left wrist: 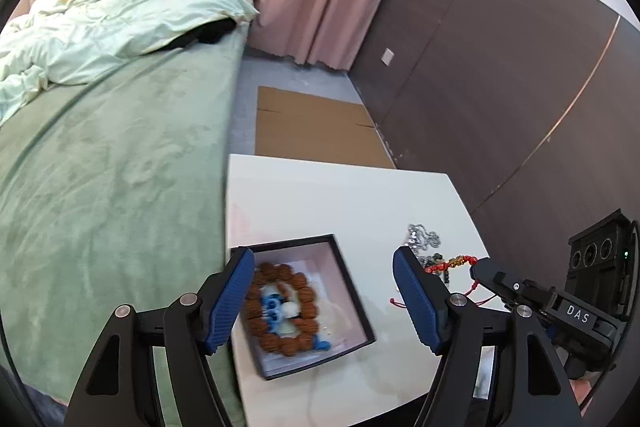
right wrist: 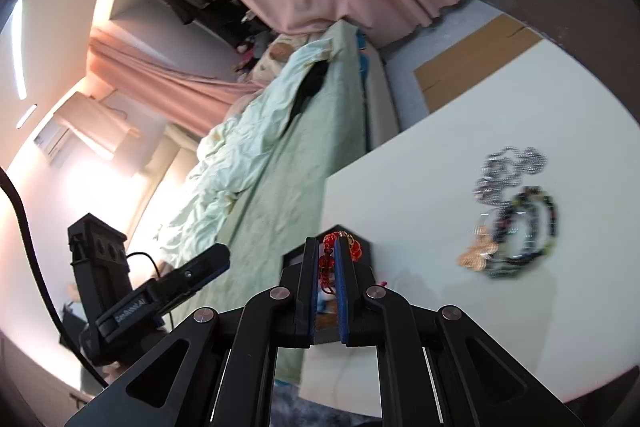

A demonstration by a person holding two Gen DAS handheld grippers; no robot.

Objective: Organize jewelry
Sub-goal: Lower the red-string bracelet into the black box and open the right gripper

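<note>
The left gripper (left wrist: pixel 324 301) hung with fingers spread above the black box (left wrist: pixel 354 287) holding a brown bead bracelet (left wrist: pixel 304 297), while the right gripper (right wrist: pixel 328 247) pinched a red bead bracelet (right wrist: pixel 354 247) over the white bench (right wrist: pixel 460 115).

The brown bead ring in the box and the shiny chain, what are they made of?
Brown bead bracelet: probably wood or seeds, since the beads look matte and bumpy. Chain: likely metal, silvery and glinting, though blurred. Box: looks like cardboard, with thin black walls.

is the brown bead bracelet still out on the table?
No, the brown bead bracelet lies inside the black-rimmed box, ringed around a blue and white piece.
</note>
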